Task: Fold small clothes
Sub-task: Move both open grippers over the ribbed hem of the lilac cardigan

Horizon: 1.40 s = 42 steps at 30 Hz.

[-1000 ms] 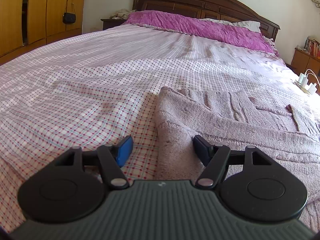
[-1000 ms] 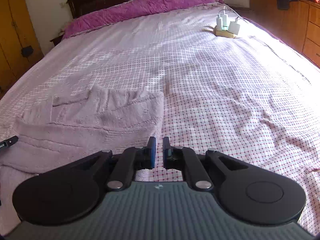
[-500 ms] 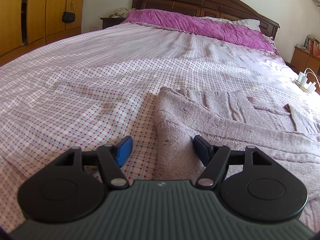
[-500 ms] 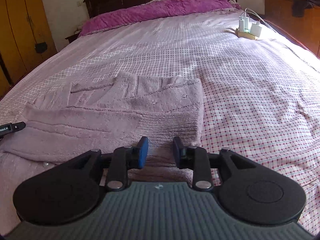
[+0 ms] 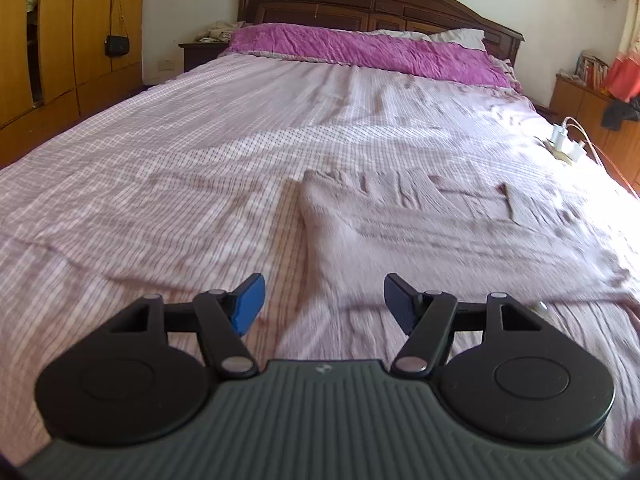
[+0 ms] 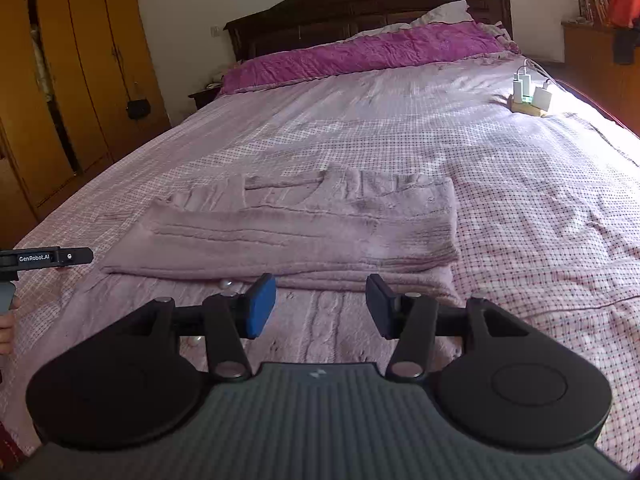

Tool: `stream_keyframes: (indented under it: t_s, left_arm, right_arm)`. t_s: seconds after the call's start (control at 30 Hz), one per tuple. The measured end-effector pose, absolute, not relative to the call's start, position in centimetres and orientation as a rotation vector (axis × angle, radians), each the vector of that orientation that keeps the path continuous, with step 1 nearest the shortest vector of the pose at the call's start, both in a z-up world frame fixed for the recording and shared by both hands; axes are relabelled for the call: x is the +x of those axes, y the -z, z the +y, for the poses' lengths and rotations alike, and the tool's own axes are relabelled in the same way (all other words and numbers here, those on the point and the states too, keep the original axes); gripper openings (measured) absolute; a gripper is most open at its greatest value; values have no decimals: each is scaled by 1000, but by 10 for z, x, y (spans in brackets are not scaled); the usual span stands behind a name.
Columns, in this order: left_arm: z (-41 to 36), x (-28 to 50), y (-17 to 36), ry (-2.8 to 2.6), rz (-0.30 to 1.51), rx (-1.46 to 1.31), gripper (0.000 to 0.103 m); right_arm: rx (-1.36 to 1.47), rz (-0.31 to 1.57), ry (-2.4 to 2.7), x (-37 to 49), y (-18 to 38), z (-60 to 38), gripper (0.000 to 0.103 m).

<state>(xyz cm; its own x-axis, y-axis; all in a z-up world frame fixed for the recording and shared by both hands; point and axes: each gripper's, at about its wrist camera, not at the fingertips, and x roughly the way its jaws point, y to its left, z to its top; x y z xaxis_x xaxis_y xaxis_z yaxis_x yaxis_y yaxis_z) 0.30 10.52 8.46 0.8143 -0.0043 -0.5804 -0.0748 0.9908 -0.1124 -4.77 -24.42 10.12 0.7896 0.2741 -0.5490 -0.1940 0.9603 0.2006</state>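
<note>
A mauve knitted sweater point(image 6: 304, 232) lies partly folded on the checked bedspread point(image 6: 540, 208) of the bed, its upper layer doubled over a lower layer that spreads toward the camera. In the right wrist view the right tool point(image 6: 320, 304) hovers over the near part of the sweater with its two blue pads spread wide and nothing between them; the folded edge of the garment runs just beyond its fingertips. At the left edge of that view the black body of the other tool and part of a hand point(image 6: 6, 328) show beside the sweater's left end.

In the left wrist view the left tool point(image 5: 324, 300) is likewise spread wide and empty. The sweater point(image 5: 440, 236) lies ahead and to its right, with the garment's left edge running between the two pads: the right pad is over the knit, the left pad over bare bedspread point(image 5: 160, 200). Whether the pads touch the fabric cannot be told.

A purple pillow point(image 6: 360, 54) lies along the dark wooden headboard point(image 6: 360, 4), and a power strip with chargers point(image 6: 530, 98) sits on the bed's right side, well apart from the sweater
</note>
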Motion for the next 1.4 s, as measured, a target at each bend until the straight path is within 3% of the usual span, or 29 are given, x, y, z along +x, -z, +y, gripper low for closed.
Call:
stream_keyframes:
  t_s: [0.6,1.4]
  left_arm:
    - [65,-121,-74,108,733,-12,68]
    - [23,-157,-51,334,849,123,68]
  right_arm:
    - [-81,697,-422,-166,-73,-205,59]
    - [-481,860,-574,-198,-40,-165,59]
